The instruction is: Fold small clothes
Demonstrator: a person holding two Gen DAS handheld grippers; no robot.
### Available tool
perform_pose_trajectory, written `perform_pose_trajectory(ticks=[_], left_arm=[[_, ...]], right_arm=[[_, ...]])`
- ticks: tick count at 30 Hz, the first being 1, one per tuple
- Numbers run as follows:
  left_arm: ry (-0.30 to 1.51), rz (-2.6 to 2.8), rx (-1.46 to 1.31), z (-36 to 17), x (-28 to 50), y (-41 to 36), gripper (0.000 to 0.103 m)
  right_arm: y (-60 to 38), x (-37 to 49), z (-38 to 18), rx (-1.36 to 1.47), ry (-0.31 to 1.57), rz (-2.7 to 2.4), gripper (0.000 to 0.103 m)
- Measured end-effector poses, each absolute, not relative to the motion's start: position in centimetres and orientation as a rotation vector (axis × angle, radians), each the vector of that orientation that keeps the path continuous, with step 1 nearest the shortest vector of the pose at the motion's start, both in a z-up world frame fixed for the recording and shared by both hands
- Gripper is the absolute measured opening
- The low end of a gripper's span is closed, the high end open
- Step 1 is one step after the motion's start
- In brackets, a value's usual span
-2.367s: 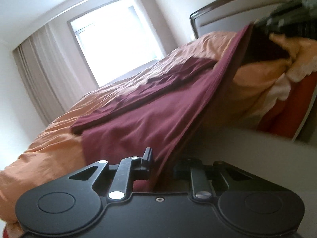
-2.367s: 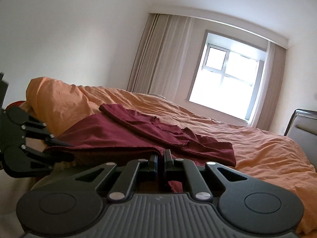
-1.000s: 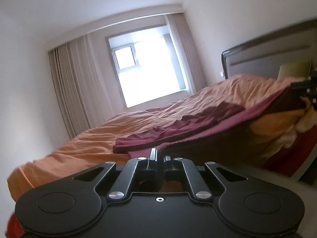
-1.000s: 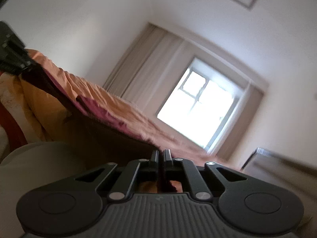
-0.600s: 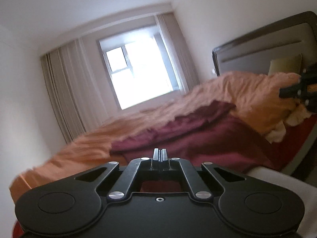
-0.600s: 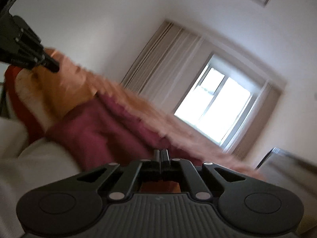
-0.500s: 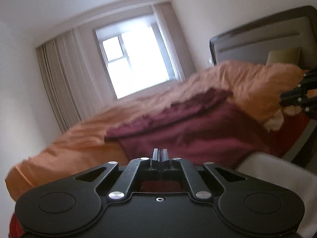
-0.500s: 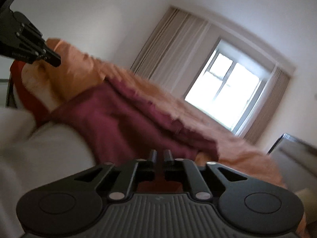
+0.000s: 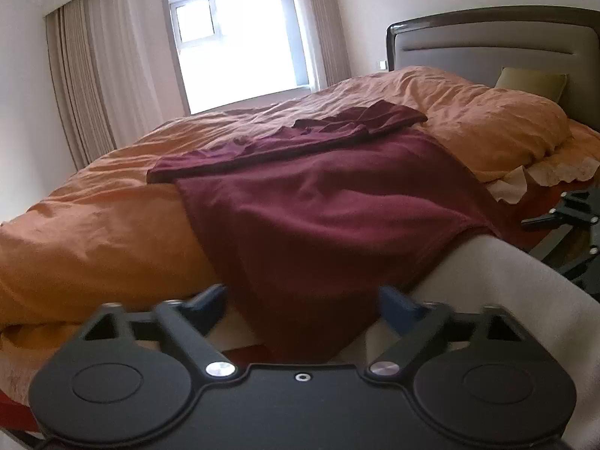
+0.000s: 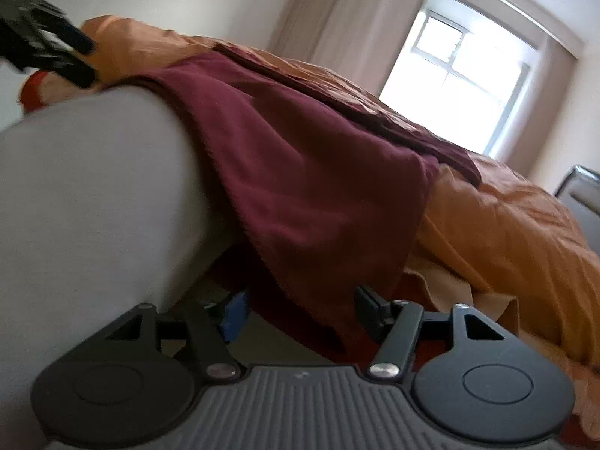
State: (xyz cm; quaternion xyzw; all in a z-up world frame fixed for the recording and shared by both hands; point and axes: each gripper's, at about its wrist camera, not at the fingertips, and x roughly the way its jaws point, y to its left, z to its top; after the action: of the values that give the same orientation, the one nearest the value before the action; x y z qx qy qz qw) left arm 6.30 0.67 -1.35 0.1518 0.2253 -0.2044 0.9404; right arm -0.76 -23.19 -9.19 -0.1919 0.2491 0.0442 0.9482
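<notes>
A maroon garment (image 9: pixel 318 202) lies spread on the orange duvet (image 9: pixel 93 232), its far part folded into a band. Its near hem hangs over the bed's edge and over a pale grey rounded surface (image 9: pixel 506 300). My left gripper (image 9: pixel 303 300) is open, and the hem hangs loose between its wide-apart fingers. In the right wrist view the same garment (image 10: pixel 300 172) drapes down between the open fingers of my right gripper (image 10: pixel 302 311), unclamped. Each gripper shows in the other's view: the right gripper (image 9: pixel 555 225) at the right edge, the left gripper (image 10: pixel 86 58) at the top left.
A grey headboard (image 9: pixel 487 48) and an olive pillow (image 9: pixel 532 82) stand at the bed's right end. A bright window (image 9: pixel 240 45) with curtains (image 9: pixel 86 86) is behind the bed. A red sheet (image 9: pixel 540 202) and a white frill (image 9: pixel 562 168) show under the duvet.
Both grippers were shut on the garment's hem and held it up. Both have since opened and dropped low, and the garment now lies on the bed with its hem hanging.
</notes>
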Motion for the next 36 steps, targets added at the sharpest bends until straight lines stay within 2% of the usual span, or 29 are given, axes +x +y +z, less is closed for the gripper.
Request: perform_pose_trajectory(ticks=[1, 5, 10, 11, 12, 13, 15, 18, 21, 30, 33, 34, 36], left_arm=[[0.451, -0.415, 0.31, -1.3, 6.3, 0.4, 0.102], [0.433, -0.457, 0.311, -0.8, 6.2, -0.8, 0.102], [0.4, -0.518, 0.322, -0.2, 6.1, -2.7, 0.102], [0.391, -0.532, 0.327, -0.1, 6.0, -3.2, 0.102], [0.384, -0.544, 0.332, 0.0, 6.0, -3.6, 0.102], [0.379, -0.556, 0.338, 0.0, 5.9, -4.0, 0.102], [0.373, -0.571, 0.351, -0.1, 5.8, -4.6, 0.102], [0.362, -0.597, 0.379, -0.3, 5.4, -5.3, 0.102], [0.344, -0.615, 0.412, -0.6, 4.7, -6.2, 0.102], [0.253, -0.561, 0.539, -1.3, 4.6, -11.5, 0.1], [0.245, -0.561, 0.565, -1.5, 4.7, -12.7, 0.097], [0.242, -0.555, 0.582, -1.6, 4.8, -13.0, 0.091], [0.234, -0.519, 0.619, -1.9, 5.0, -13.2, 0.073]], right_arm=[[-23.3, -0.4, -9.4, -0.381, 0.507, 0.079, 0.073], [-23.9, 0.3, -10.1, -0.352, 0.482, 0.061, 0.074], [-23.0, -0.2, -10.4, -0.455, 0.376, -0.007, 0.073], [-23.0, -0.4, -10.3, -0.461, 0.36, -0.012, 0.068], [-22.9, -0.6, -10.2, -0.459, 0.351, -0.014, 0.055], [-23.0, -0.8, -10.1, -0.453, 0.346, -0.018, 0.047], [-23.2, -1.3, -9.5, -0.434, 0.335, -0.021, 0.024], [-23.6, -2.0, -8.0, -0.4, 0.302, -0.024, 0.011], [-23.8, -2.6, -6.1, -0.383, 0.275, -0.02, 0.007], [-24.4, -3.0, 1.0, -0.23, 0.197, 0.044, 0.006], [-24.4, -3.2, 2.5, -0.202, 0.175, 0.061, 0.006], [-24.4, -3.3, 2.8, -0.205, 0.166, 0.063, 0.006], [-24.5, -3.4, 3.3, -0.21, 0.146, 0.068, 0.006]])
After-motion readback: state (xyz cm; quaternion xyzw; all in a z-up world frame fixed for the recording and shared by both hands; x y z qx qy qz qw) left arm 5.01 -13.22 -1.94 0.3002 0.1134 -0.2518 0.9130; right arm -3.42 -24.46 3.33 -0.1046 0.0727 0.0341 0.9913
